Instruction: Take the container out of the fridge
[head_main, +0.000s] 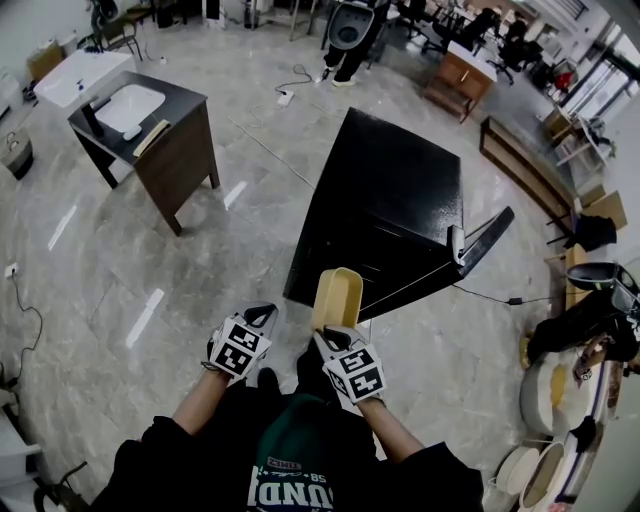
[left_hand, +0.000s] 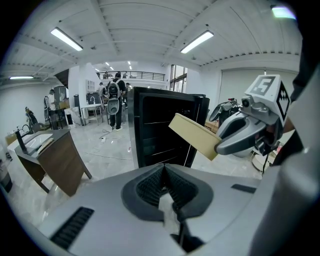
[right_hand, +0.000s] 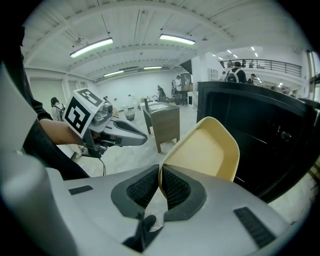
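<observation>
1. Left of the fridge (head_main: 390, 210) and well apart from it, a dark sink cabinet (head_main: 150, 135) stands on the pale floor (head_main: 120, 290). It plays no part in the job.
2. Before the fridge, toward its left side, the left gripper (head_main: 262, 316) hovers with its jaws pressed together. Its own view shows the ribbed pads meeting with nothing between them.
3. Just right of that gripper, in front of the fridge and outside it, the container (head_main: 338, 298) hangs in the air. It is a cream-yellow tub with rounded corners, and its hollow side is turned toward the person.
4. At the tub's near edge, the right gripper (head_main: 332, 338) pinches one wall, with one pad inside the rim and one outside. The jaws are almost fully closed on that thin wall.
5. The tub looks empty, thin and moulded, so it is probably light, fairly stiff, a little springy at the rim and smooth enough to slip.
   - A pinch on a single wall lets it swing or twist, so a deep bite on the rim near a corner should hold steadier.
   - The free left gripper could take the opposite wall.
   - A hard squeeze seems unnecessary and may bow the wall.
6. At the fridge's right side, its door (head_main: 488, 238) stands ajar.
</observation>
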